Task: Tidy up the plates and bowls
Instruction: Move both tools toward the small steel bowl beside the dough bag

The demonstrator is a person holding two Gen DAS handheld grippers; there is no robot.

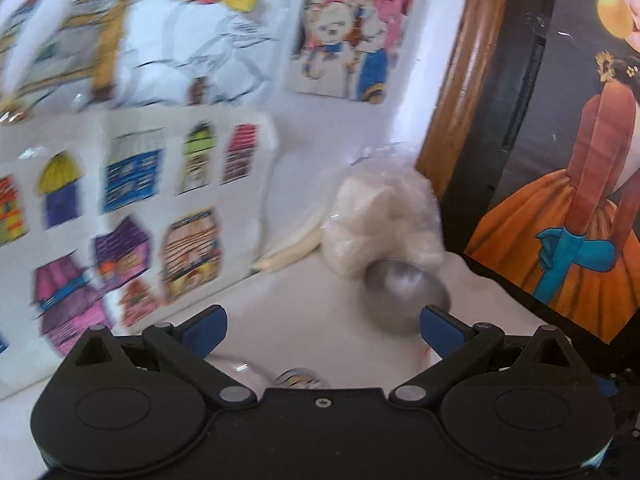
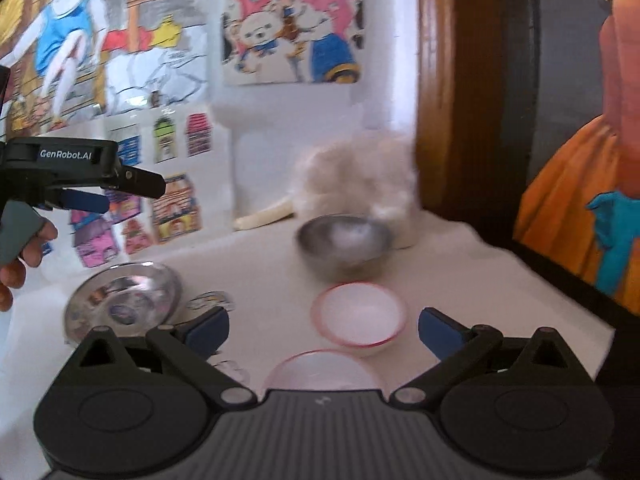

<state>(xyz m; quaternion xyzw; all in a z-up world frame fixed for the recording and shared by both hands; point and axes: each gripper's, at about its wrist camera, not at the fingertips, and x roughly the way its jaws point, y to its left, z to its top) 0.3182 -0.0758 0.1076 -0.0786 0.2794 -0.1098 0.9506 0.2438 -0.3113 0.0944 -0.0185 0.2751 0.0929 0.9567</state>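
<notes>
My right gripper [image 2: 323,328] is open and holds nothing, just above the white table [image 2: 460,264]. Between and ahead of its fingers sits a white bowl with a red rim [image 2: 360,314]. A pink-rimmed white plate [image 2: 320,372] lies nearer, partly hidden by the gripper body. A steel bowl [image 2: 344,244] stands farther back and a shiny steel plate [image 2: 120,300] lies at the left. My left gripper [image 2: 132,194] hangs open above that plate, held by a hand [image 2: 16,256]. In the left wrist view the left gripper [image 1: 324,324] is open and empty, with the steel bowl [image 1: 408,300] blurred by its right finger.
A white plastic bag [image 2: 360,176] sits behind the steel bowl against the wall. Coloured drawings [image 2: 160,184] cover the wall at the left. A dark framed painting [image 2: 580,200] leans along the table's right side. A small patterned item [image 2: 212,300] lies beside the steel plate.
</notes>
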